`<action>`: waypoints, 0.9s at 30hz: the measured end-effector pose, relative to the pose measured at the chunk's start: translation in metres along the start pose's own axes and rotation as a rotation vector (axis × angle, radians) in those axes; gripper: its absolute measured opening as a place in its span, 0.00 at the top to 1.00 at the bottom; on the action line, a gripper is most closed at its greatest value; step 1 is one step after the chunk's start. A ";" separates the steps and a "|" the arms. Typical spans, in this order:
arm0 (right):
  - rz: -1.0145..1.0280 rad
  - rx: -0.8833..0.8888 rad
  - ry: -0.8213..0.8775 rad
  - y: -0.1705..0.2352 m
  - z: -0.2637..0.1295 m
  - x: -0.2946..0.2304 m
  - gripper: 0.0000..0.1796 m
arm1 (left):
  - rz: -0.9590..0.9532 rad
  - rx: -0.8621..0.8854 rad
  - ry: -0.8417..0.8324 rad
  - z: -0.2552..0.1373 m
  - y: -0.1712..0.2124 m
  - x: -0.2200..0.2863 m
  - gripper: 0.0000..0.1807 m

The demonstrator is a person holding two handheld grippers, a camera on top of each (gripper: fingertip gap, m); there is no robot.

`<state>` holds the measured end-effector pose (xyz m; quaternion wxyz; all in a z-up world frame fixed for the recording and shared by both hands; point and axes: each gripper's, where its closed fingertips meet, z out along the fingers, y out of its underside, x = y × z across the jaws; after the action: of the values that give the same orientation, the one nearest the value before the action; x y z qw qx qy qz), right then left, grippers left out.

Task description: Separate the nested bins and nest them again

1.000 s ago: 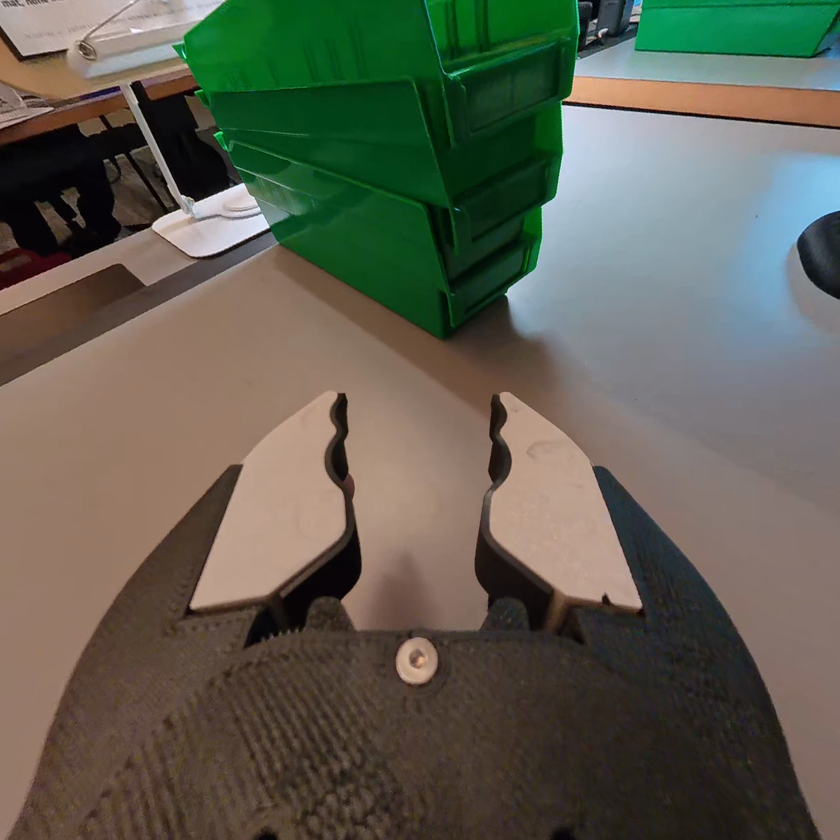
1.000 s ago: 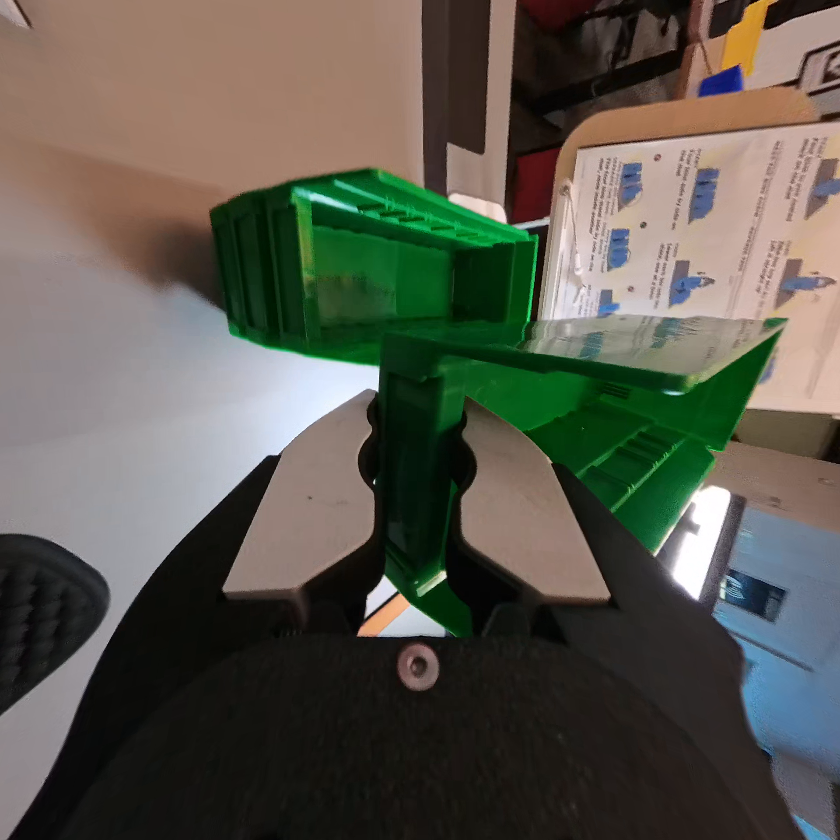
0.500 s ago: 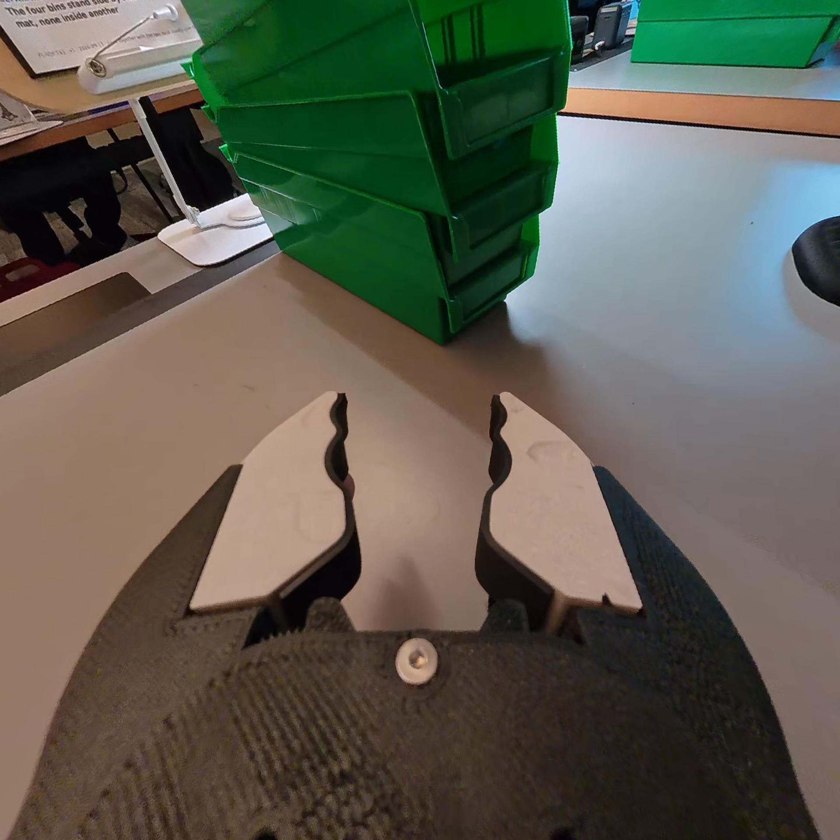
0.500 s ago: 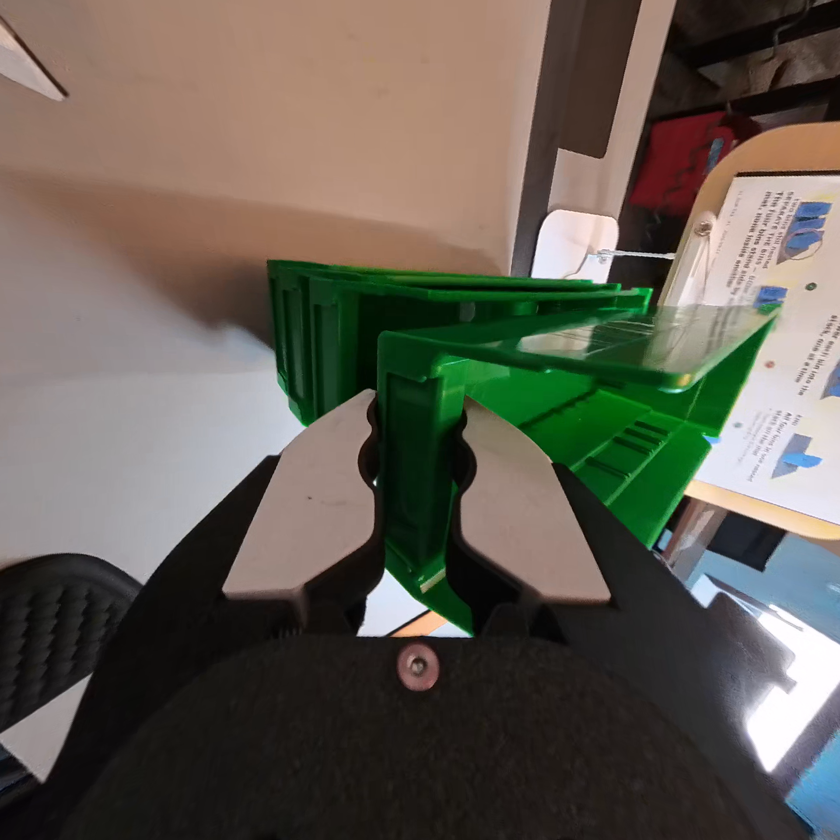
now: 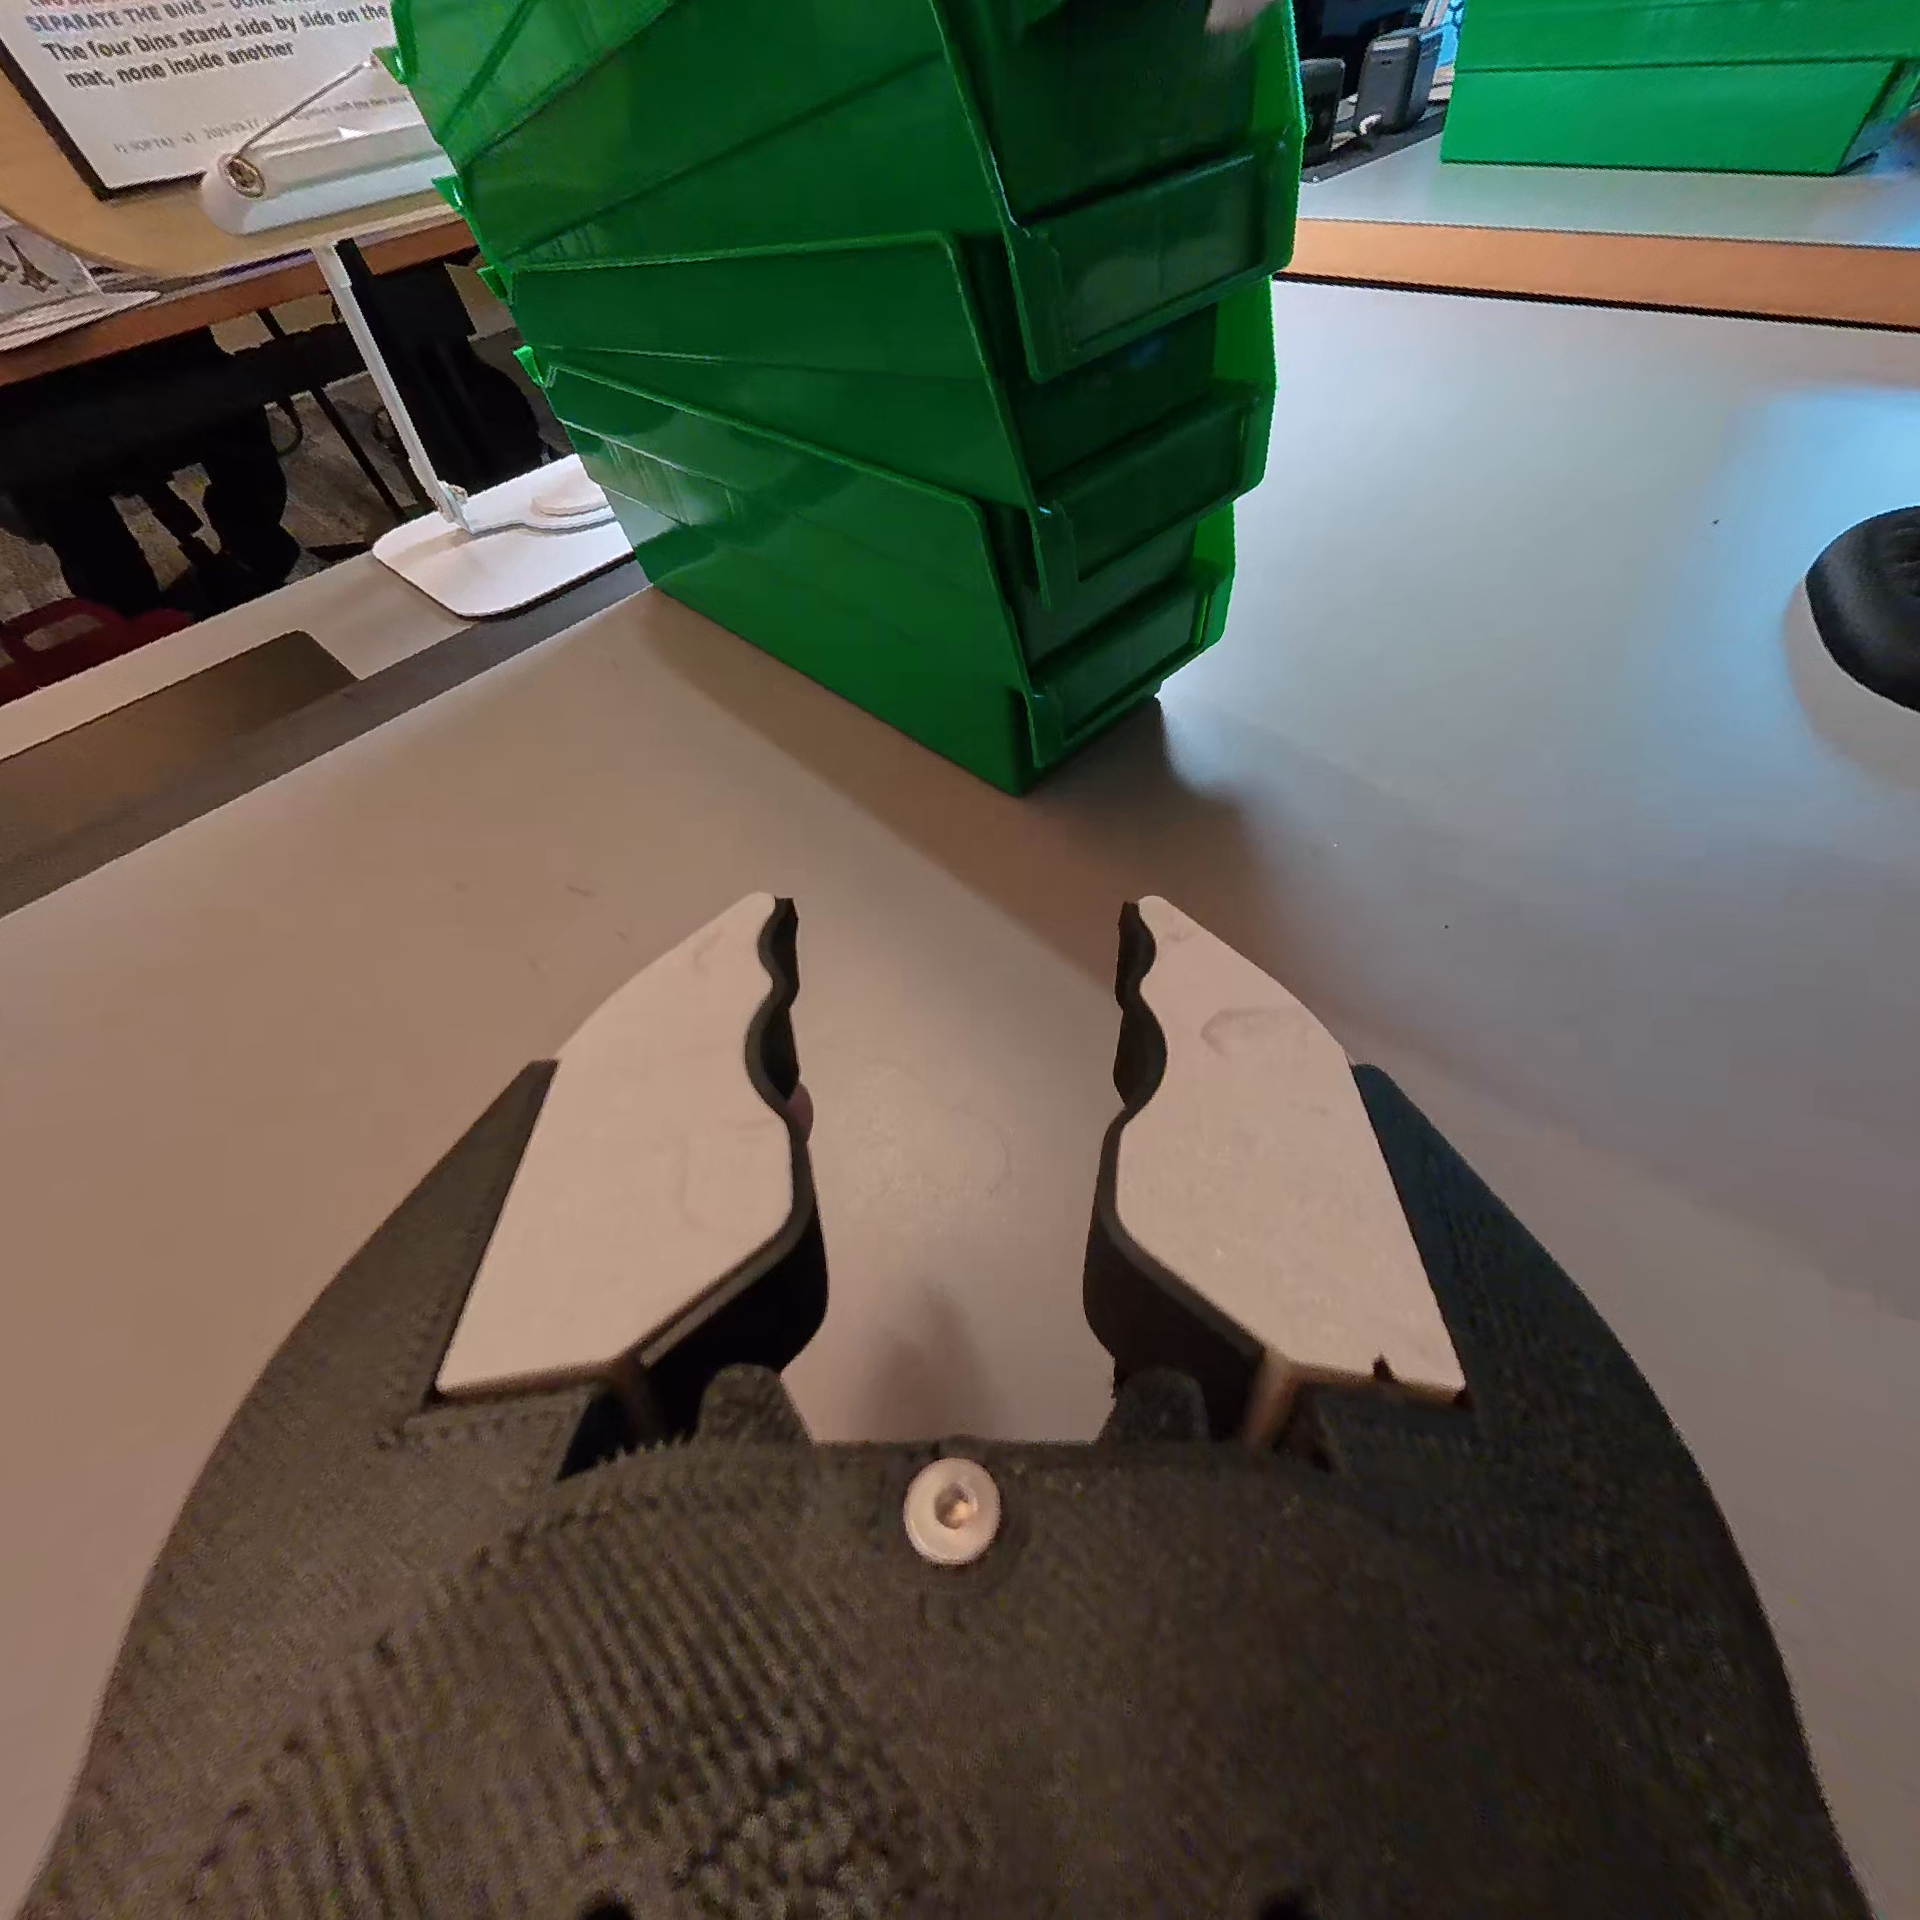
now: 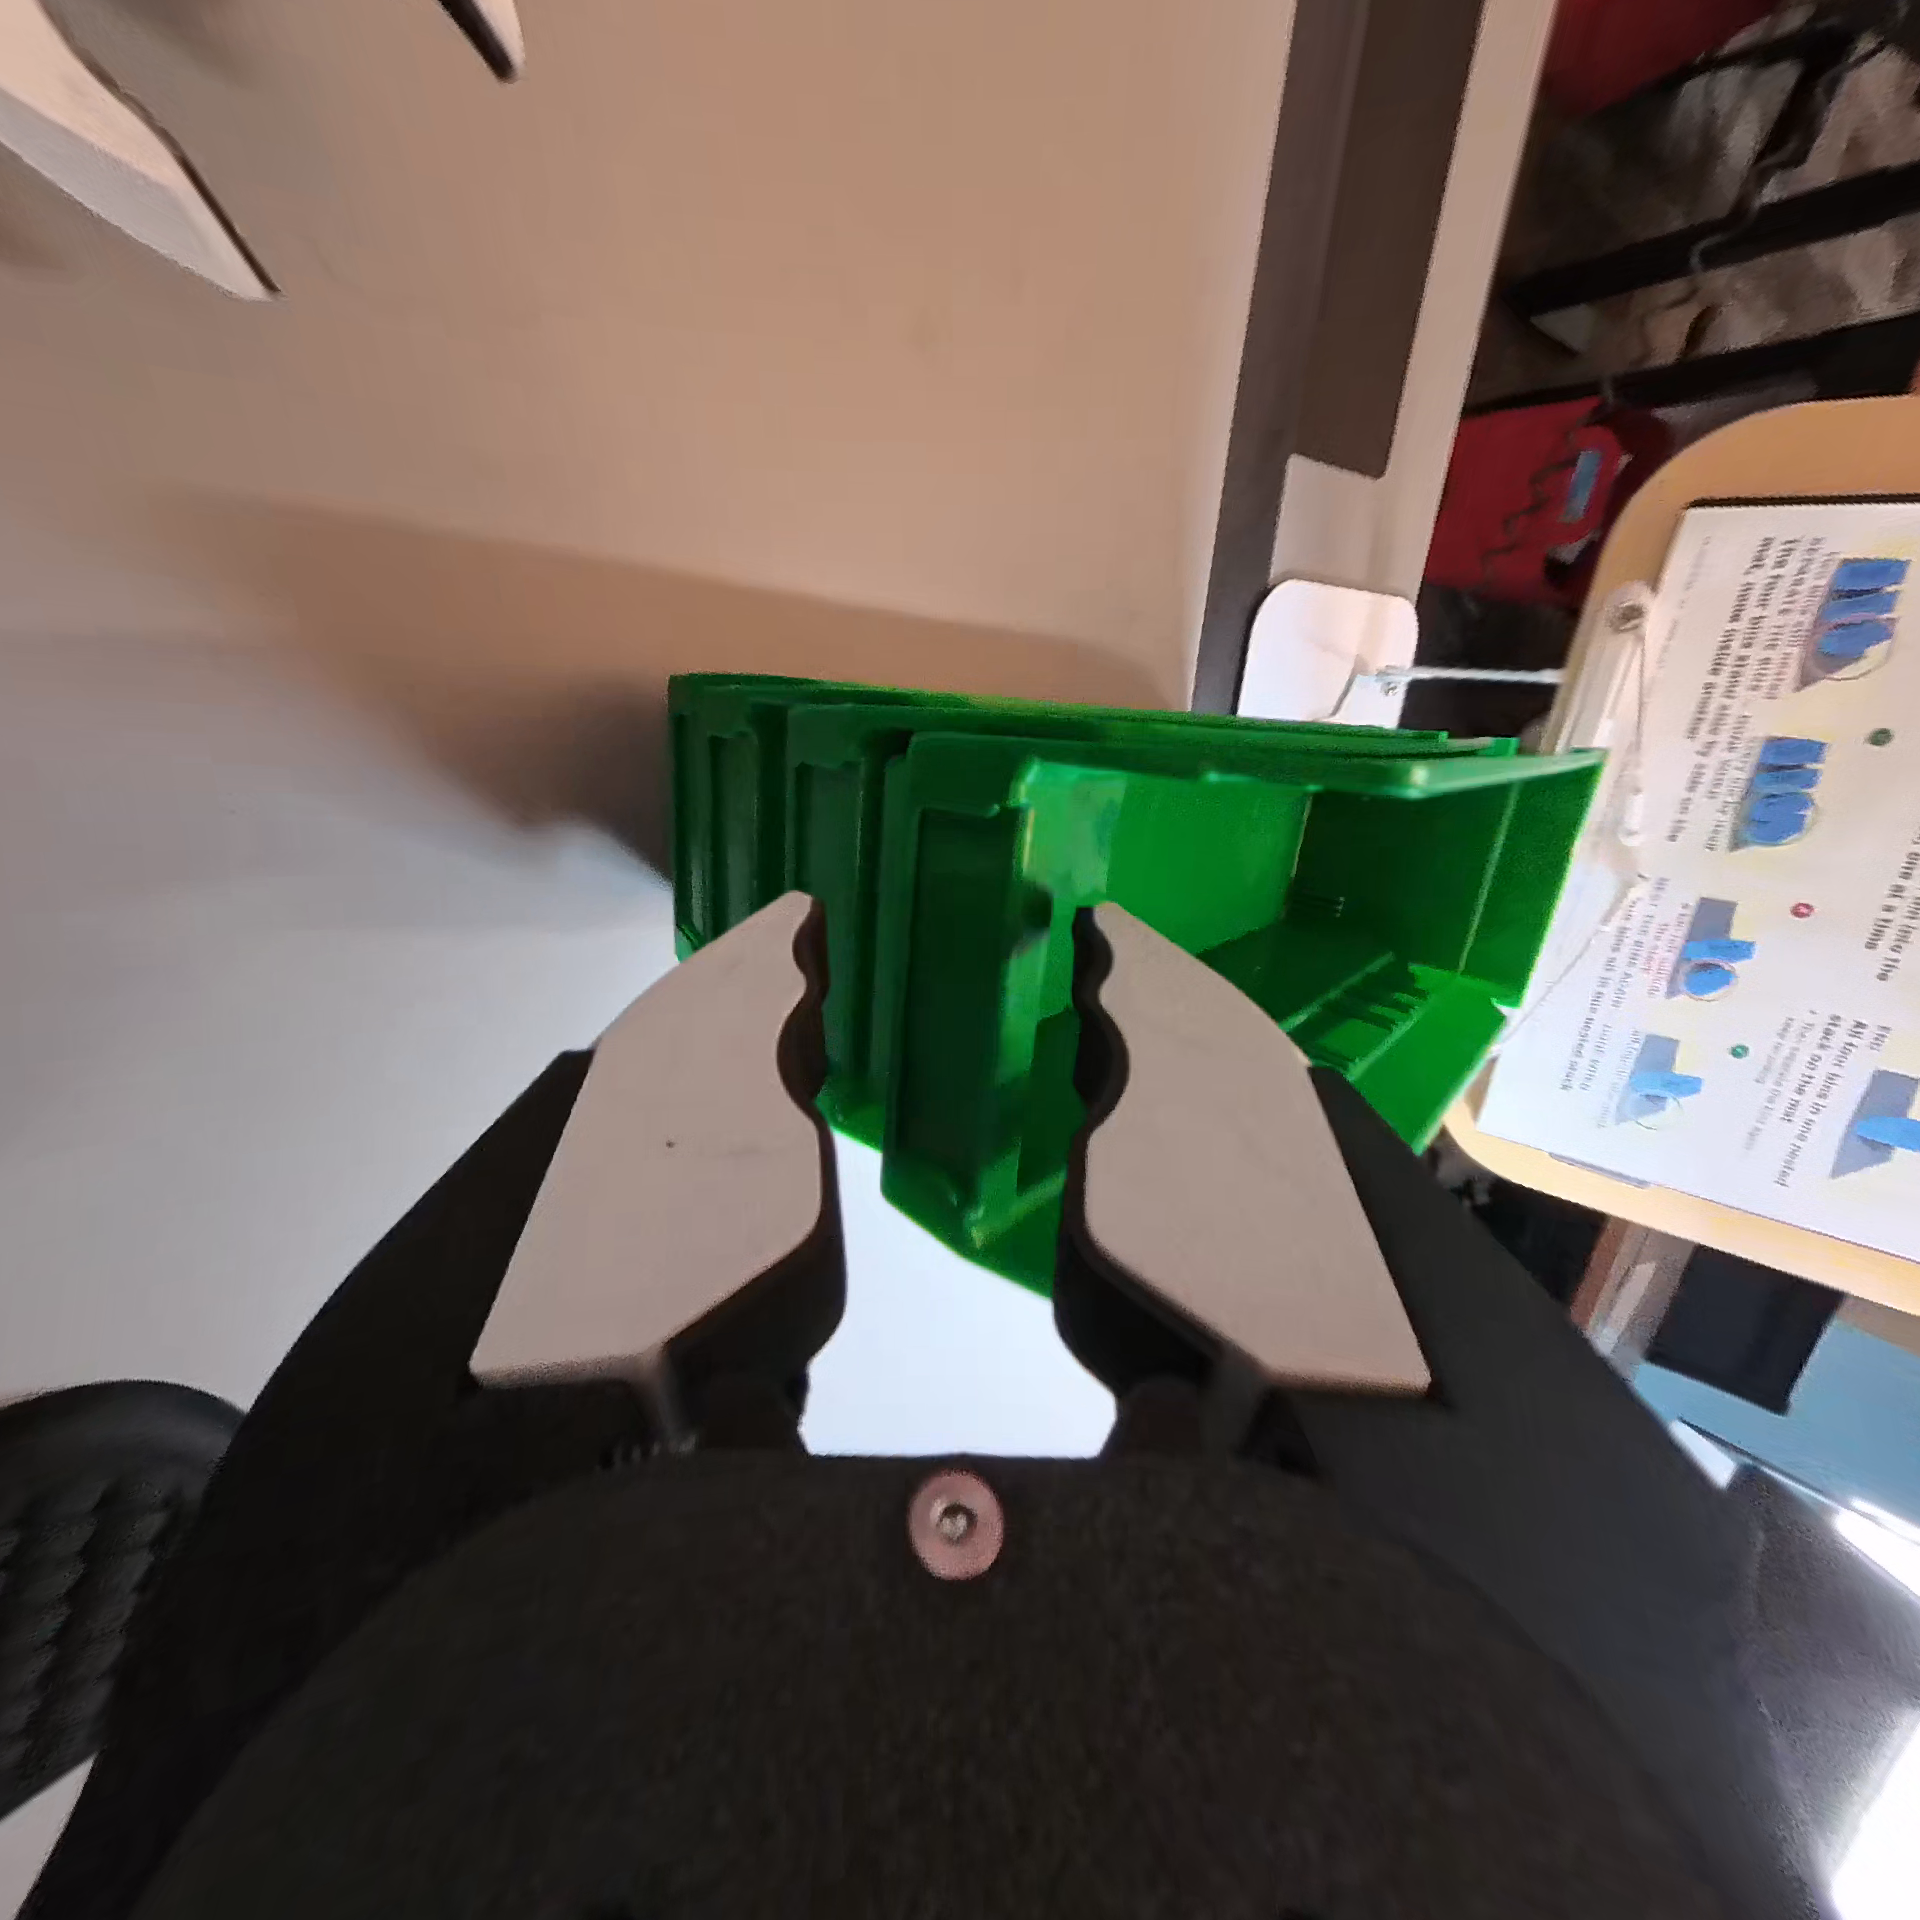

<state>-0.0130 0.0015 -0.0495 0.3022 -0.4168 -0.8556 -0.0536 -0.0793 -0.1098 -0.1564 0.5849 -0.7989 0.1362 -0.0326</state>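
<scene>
Two grippers are in view, both with their jaws apart. The right gripper (image 6: 945, 925) has its fingers spread on either side of the front lip of the top bin (image 6: 1195, 935); a gap shows between the left finger and the green plastic, while the right finger sits at or against the lip's inner edge, and contact there cannot be told for sure. It has no firm hold on anything. The top bin sits nested in the green stack (image 6: 769, 810), whose stepped front lips show just beyond the left finger.

The left gripper (image 5: 956, 914) hangs low over the grey table (image 5: 1507, 831), jaws wide and empty, with bare tabletop between the fingers. The stack of nested bins (image 5: 831, 540) stands ahead of it on the table, well apart from the fingertips and slightly to the left of their line, its label-holder fronts turned toward the right of the view. Four bins can be counted there, leaning a little unevenly.

Behind the stack a white lamp base (image 5: 499, 551) rests at the table's edge. Farther off lie a printed instruction sheet (image 6: 1766, 883) and another green bin (image 5: 1683, 94) on a neighbouring table.
</scene>
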 end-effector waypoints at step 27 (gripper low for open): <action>0.919 0.747 0.375 0.162 -0.018 -0.124 0.55 | -0.021 0.076 0.002 -0.002 -0.012 -0.002 0.69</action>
<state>0.1745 0.0155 -0.1305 0.5651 -0.5920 -0.4820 0.3128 -0.0797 -0.1081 -0.1443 0.6141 -0.7776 0.1272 -0.0448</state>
